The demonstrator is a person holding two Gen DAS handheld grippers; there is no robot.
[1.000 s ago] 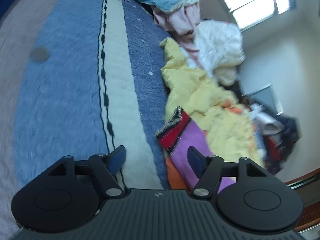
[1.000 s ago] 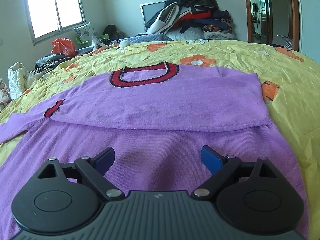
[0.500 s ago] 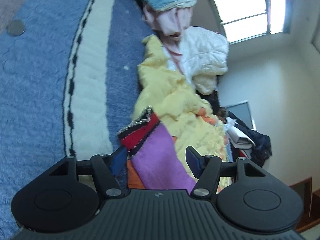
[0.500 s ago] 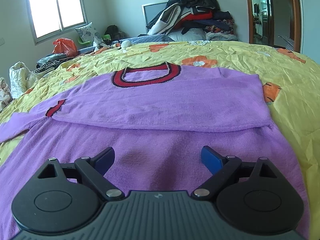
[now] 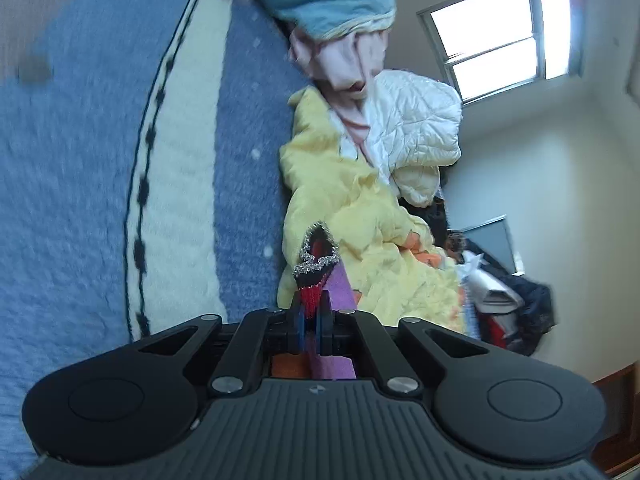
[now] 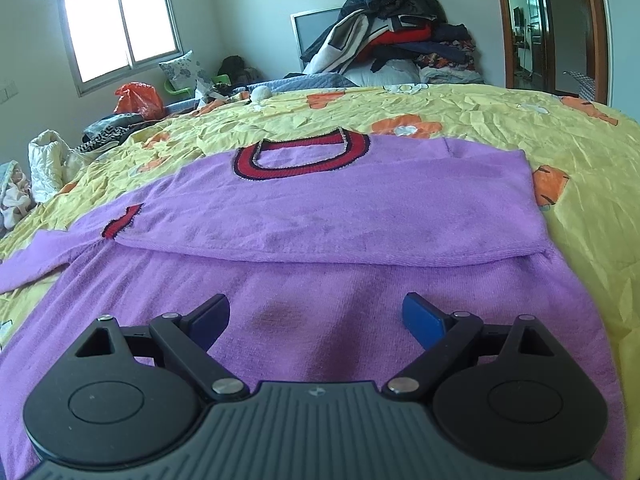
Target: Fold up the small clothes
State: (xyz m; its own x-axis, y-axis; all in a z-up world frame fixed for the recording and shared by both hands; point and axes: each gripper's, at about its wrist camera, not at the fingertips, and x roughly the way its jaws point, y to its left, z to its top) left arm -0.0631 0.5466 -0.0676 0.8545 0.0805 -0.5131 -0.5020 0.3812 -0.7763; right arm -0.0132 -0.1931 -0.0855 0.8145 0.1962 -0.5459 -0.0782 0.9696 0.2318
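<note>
On the yellow flowered bedsheet [image 6: 500, 108], the left gripper [image 5: 309, 320] pinches the purple sweater's red-and-black sleeve cuff [image 5: 316, 256].

The right gripper [image 6: 316, 316] hovers with its fingers spread wide above the purple sweater [image 6: 340, 220], which lies flat, one fold across its body. Beyond the left gripper runs a blue-and-cream striped blanket [image 5: 120, 160]; a heap of clothes [image 6: 396, 40] rises behind the bed.

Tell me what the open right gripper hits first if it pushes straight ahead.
Probably the folded-over edge of the purple knit sweater; the right gripper already hovers low over its lower layer, though depth is uncertain.
</note>
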